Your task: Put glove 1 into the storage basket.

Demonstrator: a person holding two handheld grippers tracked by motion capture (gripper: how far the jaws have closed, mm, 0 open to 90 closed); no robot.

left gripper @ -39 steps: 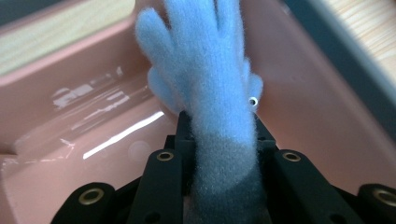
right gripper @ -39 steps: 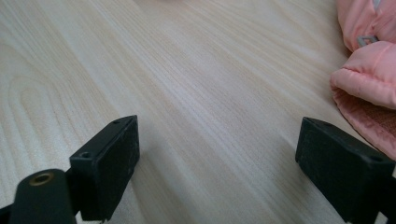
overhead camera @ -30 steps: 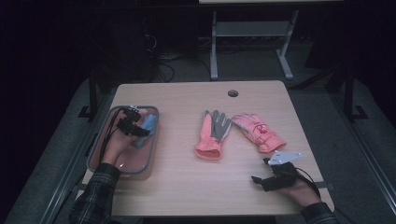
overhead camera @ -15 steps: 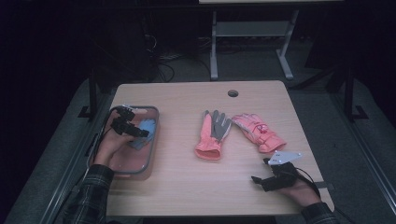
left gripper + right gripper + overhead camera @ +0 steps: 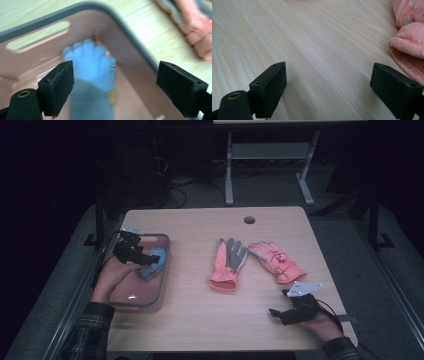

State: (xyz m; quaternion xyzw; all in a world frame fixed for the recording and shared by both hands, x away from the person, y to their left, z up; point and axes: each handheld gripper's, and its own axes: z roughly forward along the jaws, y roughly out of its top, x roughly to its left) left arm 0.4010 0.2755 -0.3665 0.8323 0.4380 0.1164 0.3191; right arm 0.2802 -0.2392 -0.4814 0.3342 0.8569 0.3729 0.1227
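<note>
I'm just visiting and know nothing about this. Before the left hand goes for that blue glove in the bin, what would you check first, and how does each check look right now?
1. Left gripper open: ok, its fingers stand wide apart.
2. Blue glove lined up between the jaws: ok, though it sits nearer one finger.
3. Glove lying inside the pink bin: ok, near the wall facing the other gloves.
4. Left gripper steady: cannot tell, its view is blurred.
5. Right gripper out of the way: ok, open over bare table near the front edge.
6. Pink-and-grey glove and pink glove clear of the bin: ok, both lie mid-table.
</note>
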